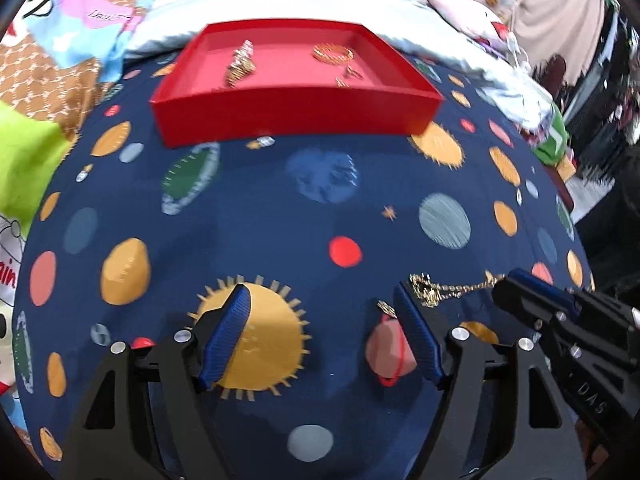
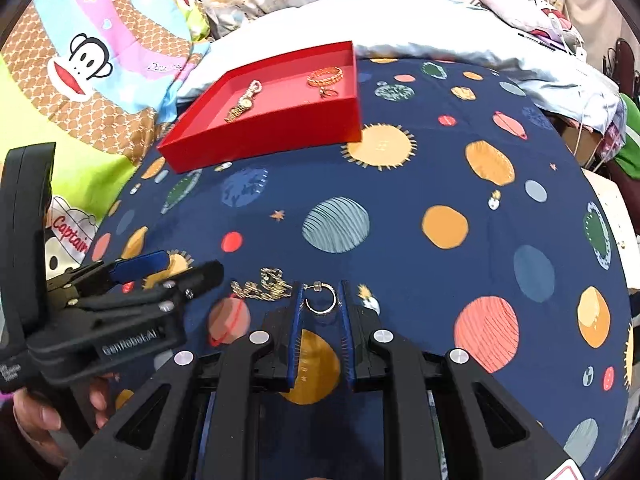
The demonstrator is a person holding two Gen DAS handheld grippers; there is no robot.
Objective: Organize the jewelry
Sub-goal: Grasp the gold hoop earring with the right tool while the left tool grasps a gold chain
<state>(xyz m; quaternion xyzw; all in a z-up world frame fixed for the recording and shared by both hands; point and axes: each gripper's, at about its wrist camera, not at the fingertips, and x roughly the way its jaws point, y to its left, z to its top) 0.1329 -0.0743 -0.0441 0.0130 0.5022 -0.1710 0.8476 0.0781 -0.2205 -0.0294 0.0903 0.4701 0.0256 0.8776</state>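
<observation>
Jewelry is in two spots — a watch [image 2: 243, 102] and bracelet [image 2: 325, 76] lie in the red tray [image 2: 260, 136], while a gold chain [image 2: 262, 286] lies on the blanket [image 2: 400, 200]. Right gripper [image 2: 320, 300] jaws sit narrowly apart around a hoop earring [image 2: 320, 300] (maybe touching, hard to tell). Left gripper [image 1: 324, 320] jaws are wide open — holding nothing.

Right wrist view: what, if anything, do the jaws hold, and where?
The small silver hoop earring sits between the right gripper's jaws; actual contact cannot be told.
</observation>
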